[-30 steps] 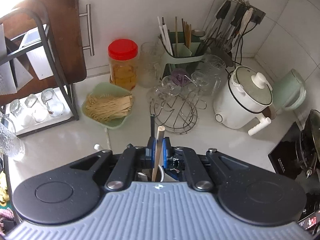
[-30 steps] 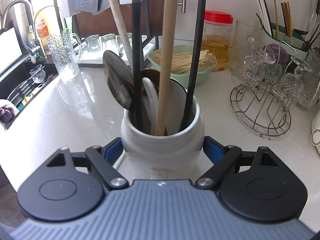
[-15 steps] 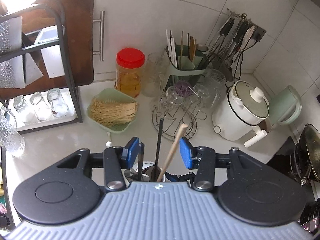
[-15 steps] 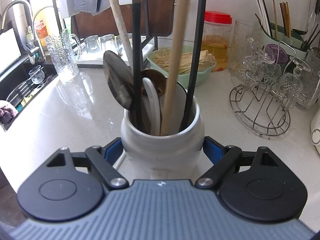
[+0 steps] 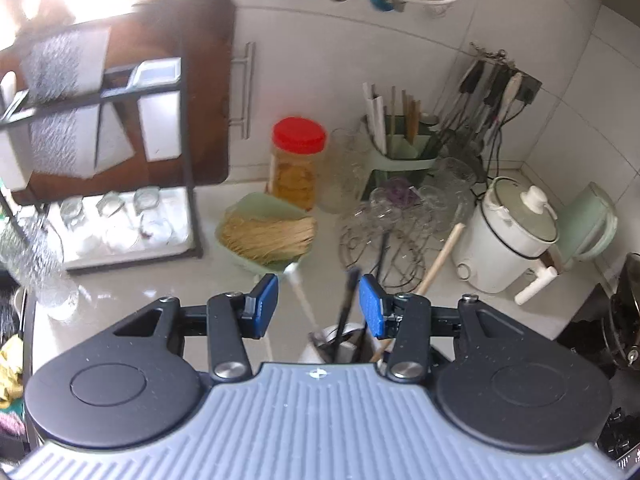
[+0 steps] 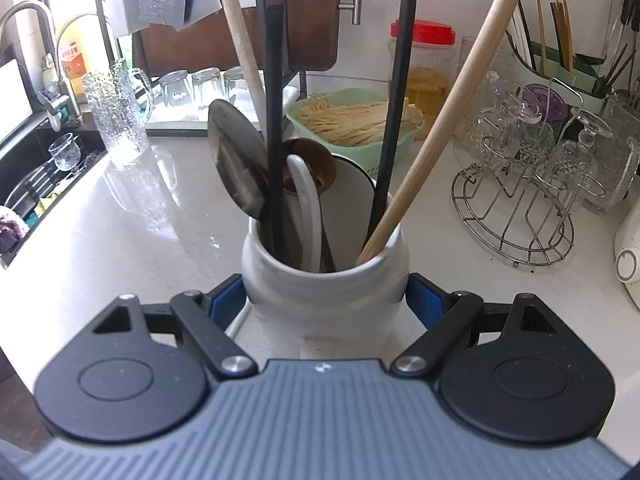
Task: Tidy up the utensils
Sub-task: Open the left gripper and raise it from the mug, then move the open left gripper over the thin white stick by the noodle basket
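1. While the right gripper clamps the squat white ceramic jar between its blue pads, the jar stands upright on the pale speckled worktop; I judge the hold is there to keep it from tipping as handles drop in and shift.
2. The left gripper hangs above the jar's mouth with its jaws apart and nothing pressed between them; only a thin black handle rises through the gap, touching neither pad as far as I can tell.
3. The long pale wooden stick sits with its lower end inside the jar against the right side of the rim. Its long axis runs steeply up and to the right, toward the wire glass rack, not vertical like the two black handles.
4. A steel ladle bowl, a white spoon handle and a pale spatula handle share the jar, leaning left or near upright.
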A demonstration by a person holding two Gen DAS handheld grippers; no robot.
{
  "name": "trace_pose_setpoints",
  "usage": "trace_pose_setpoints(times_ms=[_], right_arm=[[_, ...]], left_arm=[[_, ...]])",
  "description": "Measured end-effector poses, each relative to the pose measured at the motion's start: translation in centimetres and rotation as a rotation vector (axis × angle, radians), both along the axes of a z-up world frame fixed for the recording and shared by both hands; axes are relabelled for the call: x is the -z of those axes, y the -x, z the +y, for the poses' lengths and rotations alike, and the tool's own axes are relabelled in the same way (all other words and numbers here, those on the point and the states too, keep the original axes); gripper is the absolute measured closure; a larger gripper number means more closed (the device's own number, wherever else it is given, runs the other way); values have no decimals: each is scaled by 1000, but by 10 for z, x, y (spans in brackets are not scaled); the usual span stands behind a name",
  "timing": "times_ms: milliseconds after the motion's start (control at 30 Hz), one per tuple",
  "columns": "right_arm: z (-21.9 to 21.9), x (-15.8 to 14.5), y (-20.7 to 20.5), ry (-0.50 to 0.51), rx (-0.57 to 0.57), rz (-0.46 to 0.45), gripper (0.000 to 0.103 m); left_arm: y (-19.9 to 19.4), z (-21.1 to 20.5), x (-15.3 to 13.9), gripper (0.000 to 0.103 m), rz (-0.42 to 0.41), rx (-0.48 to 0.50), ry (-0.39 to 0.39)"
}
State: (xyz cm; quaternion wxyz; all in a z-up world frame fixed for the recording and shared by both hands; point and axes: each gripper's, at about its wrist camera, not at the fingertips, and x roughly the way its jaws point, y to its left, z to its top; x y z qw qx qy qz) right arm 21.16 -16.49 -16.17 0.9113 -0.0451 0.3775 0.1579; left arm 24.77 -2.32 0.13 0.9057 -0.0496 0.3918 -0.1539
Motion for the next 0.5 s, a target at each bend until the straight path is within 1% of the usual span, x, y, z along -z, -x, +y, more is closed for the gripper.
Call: trace_pose_setpoints(times_ms=[200,333,433,500], right_arm=[[0,0,2,-1,26,-3,14],[-3,0,2,-11,51,-2,14],[-5,1,4,-17,75,-13,14],[-5,1,5,-14,81,-14,14]], left_arm=[[-3,23,35,52,66,-40,41],[-9,32,61,52,106,-40,59],[-16,36,82,52,132,-47,57],[-25,41,98,52,158,-54,74]])
